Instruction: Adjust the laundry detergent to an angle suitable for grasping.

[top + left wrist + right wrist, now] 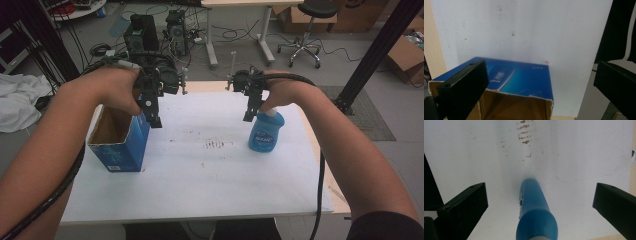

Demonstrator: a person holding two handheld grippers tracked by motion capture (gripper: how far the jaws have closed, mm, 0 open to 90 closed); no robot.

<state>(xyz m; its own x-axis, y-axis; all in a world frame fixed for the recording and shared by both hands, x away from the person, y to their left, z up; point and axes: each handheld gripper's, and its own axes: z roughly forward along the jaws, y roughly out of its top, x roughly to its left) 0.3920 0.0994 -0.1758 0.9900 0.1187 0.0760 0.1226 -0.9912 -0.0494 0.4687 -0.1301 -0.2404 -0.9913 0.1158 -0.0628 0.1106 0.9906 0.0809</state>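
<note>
Right gripper view shows our right tool (540,202) spread wide, empty, astride the blue bottle (536,215) standing at three o'clock on the surface (200,175); light, slick plastic, so we would grip its neck.

The room is dim and evenly lit from overhead; the white table (200,170) glows palest at its middle, without glare; shadows are faint and soft; all three pictures are grainy; in both gripper views the near black jaws blur.
</note>
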